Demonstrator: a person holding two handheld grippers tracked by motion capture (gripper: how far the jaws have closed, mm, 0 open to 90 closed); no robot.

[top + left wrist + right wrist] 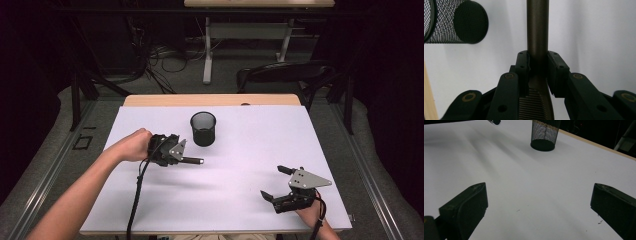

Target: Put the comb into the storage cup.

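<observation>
Now the left tongs [186, 160] pinch a dark pen [194, 161] tight so it cannot slip, holding it flat just above the table [240, 200], near the black mesh cup [203, 128]. I think it goes in there. The right tongs [276, 183] wait spread wide, holding nothing.

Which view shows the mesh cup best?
High view: the mesh cup stands whole and upright on the white table, its open top visible, just beyond the pen held in the left gripper. Left gripper view catches part of it at the edge; right gripper view crops its top.
</observation>
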